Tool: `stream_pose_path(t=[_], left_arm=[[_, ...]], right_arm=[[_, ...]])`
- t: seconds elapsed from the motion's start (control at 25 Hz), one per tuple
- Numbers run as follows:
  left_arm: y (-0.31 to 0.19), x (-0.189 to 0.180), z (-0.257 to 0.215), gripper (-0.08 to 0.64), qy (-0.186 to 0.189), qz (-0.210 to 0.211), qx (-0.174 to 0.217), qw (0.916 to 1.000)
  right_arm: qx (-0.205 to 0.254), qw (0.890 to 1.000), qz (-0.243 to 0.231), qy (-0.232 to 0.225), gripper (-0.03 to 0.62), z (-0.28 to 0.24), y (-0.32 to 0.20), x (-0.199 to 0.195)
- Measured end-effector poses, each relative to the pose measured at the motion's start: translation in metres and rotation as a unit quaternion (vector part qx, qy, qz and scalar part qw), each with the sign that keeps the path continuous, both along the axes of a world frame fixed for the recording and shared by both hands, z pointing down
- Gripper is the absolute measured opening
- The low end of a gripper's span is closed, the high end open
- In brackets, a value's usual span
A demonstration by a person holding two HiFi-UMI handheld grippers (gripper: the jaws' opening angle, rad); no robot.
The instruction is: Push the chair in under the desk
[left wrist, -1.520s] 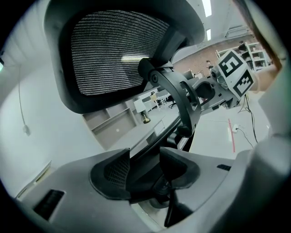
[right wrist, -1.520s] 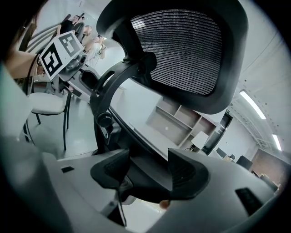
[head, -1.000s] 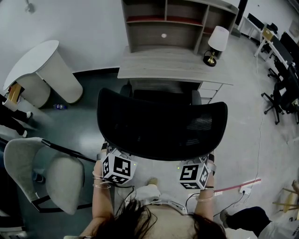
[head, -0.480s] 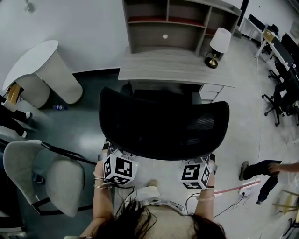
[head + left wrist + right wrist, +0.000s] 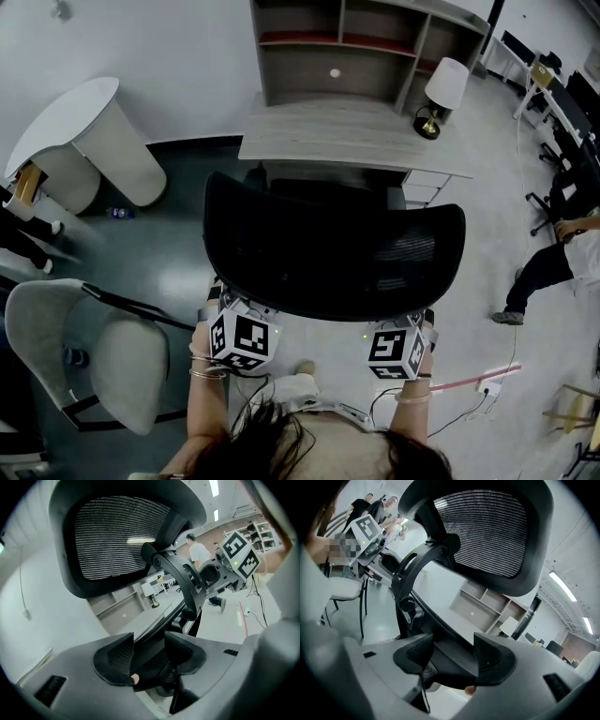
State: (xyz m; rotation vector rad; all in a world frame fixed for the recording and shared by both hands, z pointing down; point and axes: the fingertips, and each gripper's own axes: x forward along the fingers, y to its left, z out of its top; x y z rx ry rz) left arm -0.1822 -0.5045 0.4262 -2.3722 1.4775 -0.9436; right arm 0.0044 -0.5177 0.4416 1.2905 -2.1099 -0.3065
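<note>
The left gripper [image 5: 147,656] has its jaws released and standing apart. A dark lower part of the chair [image 5: 333,253] passes through the gap between them. I cannot tell whether the pads really press on it. The right gripper [image 5: 454,657] shows the same: its jaws are apart, with a dark edge of the chair between them. In both gripper views the mesh backrest rises at 12 o'clock above the jaws, and its curved black support arm comes down toward them.

In the head view the two marker cubes sit just under the lower rim of the backrest, the left one at 7 o'clock of it and the right one at 5 o'clock. The person's forearms reach to them from 6 o'clock.

The chair faces the desk [image 5: 347,131], which is at 12 o'clock from it. The backrest is outside the desk, near its front edge, and the armrest tops show just beside that edge. On the desk, at 1 o'clock from the chair, stands a lamp [image 5: 442,89] with a white shade. A shelf unit [image 5: 366,47] rises behind the desk.

A grey armchair [image 5: 122,356] is at 8 o'clock, a white table [image 5: 84,131] at 10 o'clock, and another person [image 5: 562,258] at 3 o'clock.
</note>
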Motion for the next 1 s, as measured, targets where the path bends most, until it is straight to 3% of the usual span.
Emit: stream_pose_path(t=[0.72,1.0], left_arm=[[-0.0002,0.001,-0.0005,0.204,0.017,0.004,0.0,0.9998],[0.0039,-0.0034,0.001,0.204,0.017,0.0,0.022,0.9996]], right_arm=[[-0.005,1.0,-0.005,0.003,0.25,-0.0009,-0.0029,0.0026],[0.02,1.0,0.002,0.013,0.249,-0.0003,0.0031,0.0007]])
